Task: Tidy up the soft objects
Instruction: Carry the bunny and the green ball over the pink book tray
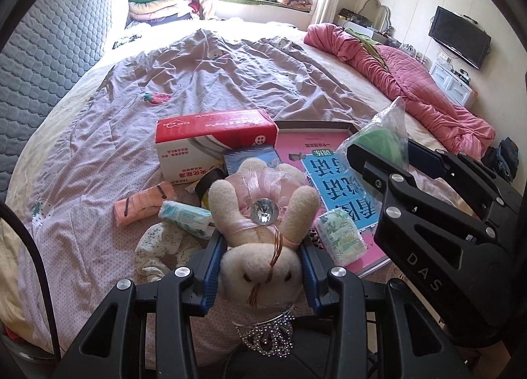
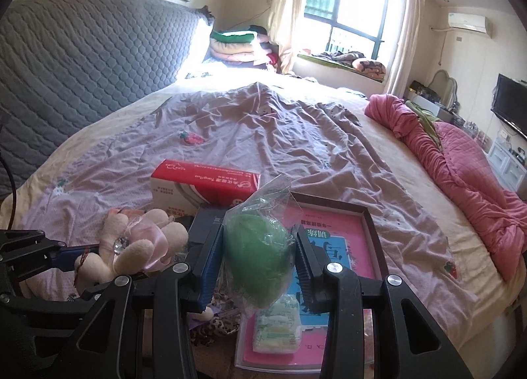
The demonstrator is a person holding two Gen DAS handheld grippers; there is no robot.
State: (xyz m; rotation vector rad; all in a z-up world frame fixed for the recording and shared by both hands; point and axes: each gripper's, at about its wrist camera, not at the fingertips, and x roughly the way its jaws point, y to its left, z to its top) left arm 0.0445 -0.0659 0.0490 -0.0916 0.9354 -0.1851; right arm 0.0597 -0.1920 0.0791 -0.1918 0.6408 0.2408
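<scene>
My left gripper (image 1: 262, 267) is shut on a cream plush rabbit (image 1: 263, 220) in a pink dress with a clear gem, held by the head above the bed. It also shows in the right wrist view (image 2: 131, 247). My right gripper (image 2: 260, 267) is shut on a green soft ball in a clear plastic bag (image 2: 258, 263), also seen in the left wrist view (image 1: 382, 141). Below lie tissue packs (image 1: 184, 219) (image 2: 278, 329), a floral scrunchie (image 1: 161, 247) and a peach cloth (image 1: 145, 202).
A red and white tissue box (image 1: 214, 145) and a pink book in a dark tray (image 2: 332, 247) lie on the purple bedsheet (image 1: 214, 82). A rolled pink quilt (image 2: 461, 174) lies along the right side. A grey padded headboard (image 2: 82, 59) is at left.
</scene>
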